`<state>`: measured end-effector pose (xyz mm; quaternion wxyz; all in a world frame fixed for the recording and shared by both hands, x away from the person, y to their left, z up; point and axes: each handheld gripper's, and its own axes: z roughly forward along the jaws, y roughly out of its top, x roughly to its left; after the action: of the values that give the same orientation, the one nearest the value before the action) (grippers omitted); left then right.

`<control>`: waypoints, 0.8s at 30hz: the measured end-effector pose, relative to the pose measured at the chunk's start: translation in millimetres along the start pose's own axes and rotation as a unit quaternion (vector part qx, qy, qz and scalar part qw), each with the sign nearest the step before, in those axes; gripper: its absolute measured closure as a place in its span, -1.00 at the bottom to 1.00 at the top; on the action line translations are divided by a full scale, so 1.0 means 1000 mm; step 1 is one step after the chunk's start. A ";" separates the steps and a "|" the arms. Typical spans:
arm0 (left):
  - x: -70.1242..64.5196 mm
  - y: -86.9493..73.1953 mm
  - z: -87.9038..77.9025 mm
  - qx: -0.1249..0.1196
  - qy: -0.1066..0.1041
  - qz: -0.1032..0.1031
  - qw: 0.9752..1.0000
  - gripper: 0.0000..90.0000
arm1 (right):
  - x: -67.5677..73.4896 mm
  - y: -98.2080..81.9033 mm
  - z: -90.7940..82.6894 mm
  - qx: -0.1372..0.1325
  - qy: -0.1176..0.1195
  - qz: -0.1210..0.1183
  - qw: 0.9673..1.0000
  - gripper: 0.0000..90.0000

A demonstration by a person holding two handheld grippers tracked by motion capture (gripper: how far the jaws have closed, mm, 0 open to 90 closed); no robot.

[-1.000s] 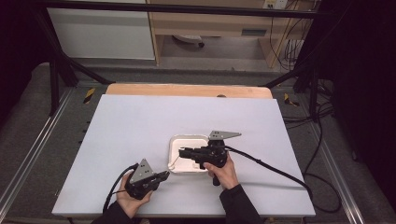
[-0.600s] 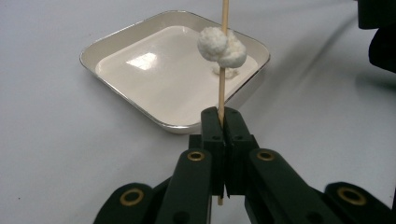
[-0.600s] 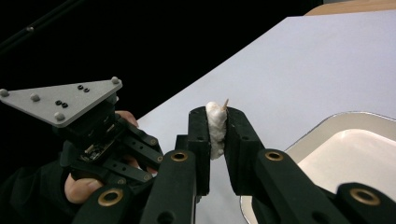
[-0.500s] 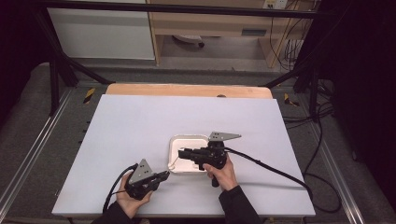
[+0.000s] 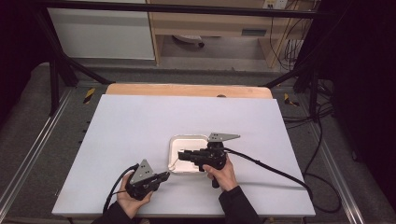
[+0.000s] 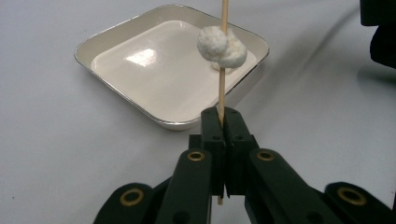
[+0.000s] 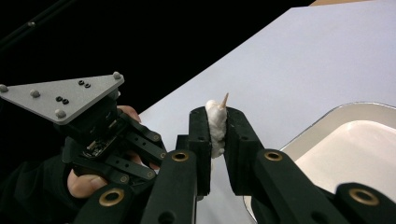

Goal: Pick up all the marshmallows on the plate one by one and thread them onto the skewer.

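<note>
Left gripper [image 6: 223,122] tight on skewer [image 6: 222,88] (marshmallows [image 6: 221,46] aboard)

The high view looks forward and down from above the person's side, taking in the whole table [image 5: 140,121] from afar. The left gripper view sits low and close, facing the white tray [image 6: 140,70]. The right gripper view, equally close, faces away across the tray's [image 7: 327,121] corner. All three share that tray.

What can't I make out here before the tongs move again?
- Skewer: top cut off by the left gripper view's upper edge; lower end hidden behind the left tongs.
- White lump: mostly hidden between the right tongs in the right gripper view.
- High view: skewer too small to make out.
</note>
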<state>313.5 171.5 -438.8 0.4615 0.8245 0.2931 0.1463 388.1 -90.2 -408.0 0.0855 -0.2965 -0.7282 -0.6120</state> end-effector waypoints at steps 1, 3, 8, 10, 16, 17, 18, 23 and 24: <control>0.000 0.000 0.000 0.000 0.000 0.000 1.000 0.98 | 0.000 0.000 0.000 0.000 0.001 0.001 1.000 0.84; 0.000 0.000 0.001 0.002 0.000 0.001 1.000 0.98 | -0.001 -0.001 0.000 0.000 0.001 0.002 1.000 0.84; -0.001 0.000 0.002 0.004 0.000 0.003 1.000 0.98 | -0.003 -0.004 -0.001 0.000 0.004 0.007 1.000 0.84; -0.001 0.000 0.003 0.005 0.000 0.003 1.000 0.98 | -0.003 -0.005 -0.001 0.002 0.003 0.009 1.000 0.84; -0.001 0.001 0.003 0.003 -0.003 0.004 1.000 0.98 | -0.003 -0.006 0.000 0.004 0.005 0.009 1.000 0.84; -0.001 0.002 0.003 0.001 -0.003 0.004 1.000 0.98 | -0.003 -0.006 0.000 0.007 0.006 0.010 1.000 0.84; -0.002 0.002 0.003 -0.003 -0.004 0.004 1.000 0.98 | -0.003 -0.008 0.002 0.012 0.008 0.010 1.000 0.84; -0.003 0.008 0.005 -0.009 -0.005 0.007 1.000 0.98 | -0.002 -0.012 0.008 0.038 0.019 0.006 0.999 0.82; -0.003 0.007 0.005 -0.009 -0.006 0.005 1.000 0.98 | -0.002 -0.013 0.009 0.039 0.014 0.006 0.999 0.82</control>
<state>316.2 162.9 -435.2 0.4700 0.8227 0.2845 0.1459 385.0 -83.8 -421.7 0.1104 -0.2885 -0.7486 -0.5867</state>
